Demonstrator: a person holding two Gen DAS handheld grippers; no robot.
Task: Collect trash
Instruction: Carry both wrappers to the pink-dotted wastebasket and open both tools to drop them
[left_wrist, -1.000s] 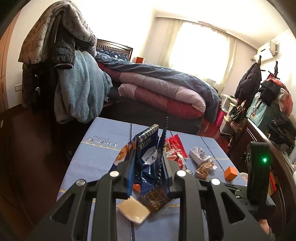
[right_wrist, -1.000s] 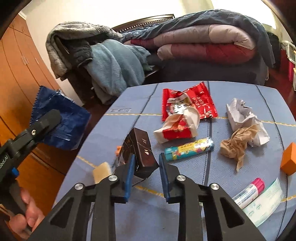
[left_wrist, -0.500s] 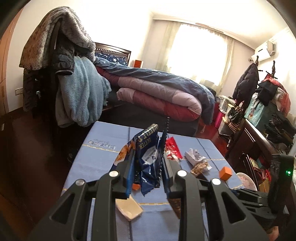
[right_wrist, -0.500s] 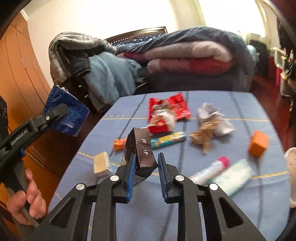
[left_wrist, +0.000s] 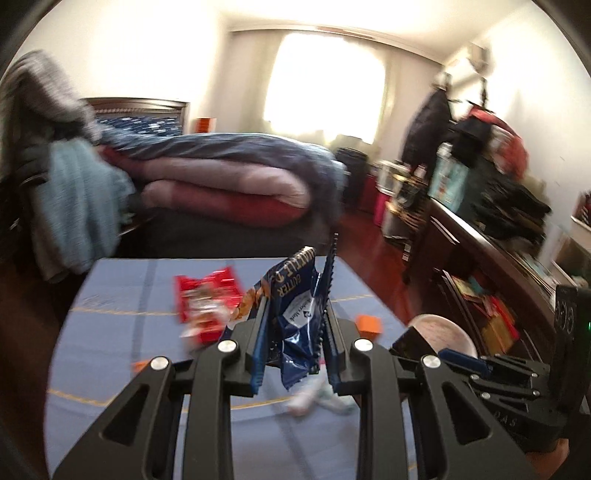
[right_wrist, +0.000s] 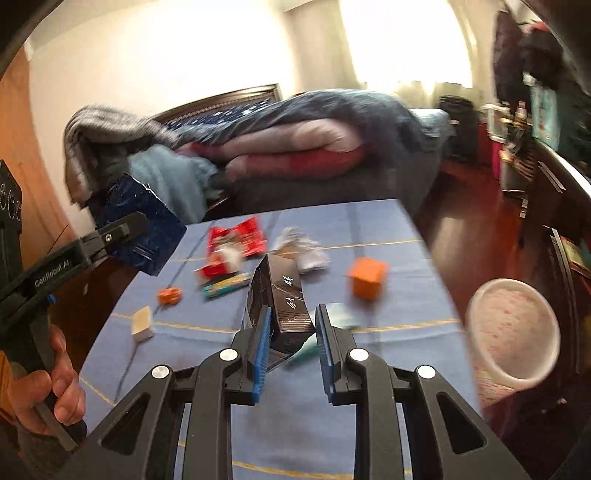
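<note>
My left gripper (left_wrist: 295, 332) is shut on a blue snack wrapper (left_wrist: 295, 306) and holds it above the blue table (left_wrist: 122, 369); the wrapper also shows in the right wrist view (right_wrist: 142, 229). My right gripper (right_wrist: 291, 332) is shut on a dark brown carton (right_wrist: 280, 295), lifted over the table (right_wrist: 369, 229). A white bin with a pink liner (right_wrist: 513, 332) stands on the floor at the table's right edge; it also shows in the left wrist view (left_wrist: 439, 328). A red wrapper (right_wrist: 236, 243), crumpled paper (right_wrist: 303, 247) and a teal stick pack (right_wrist: 225, 286) lie on the table.
An orange cube (right_wrist: 367, 282), a small orange piece (right_wrist: 170, 295), a pale block (right_wrist: 142, 323) and a teal packet (right_wrist: 340, 314) lie on the table. A bed with quilts (left_wrist: 221, 184) stands behind. A dark cabinet with clutter (left_wrist: 498, 240) lines the right wall.
Both grippers have swung to the right with their loads. The white bin has come into view at the right. The views are blurred by motion.
</note>
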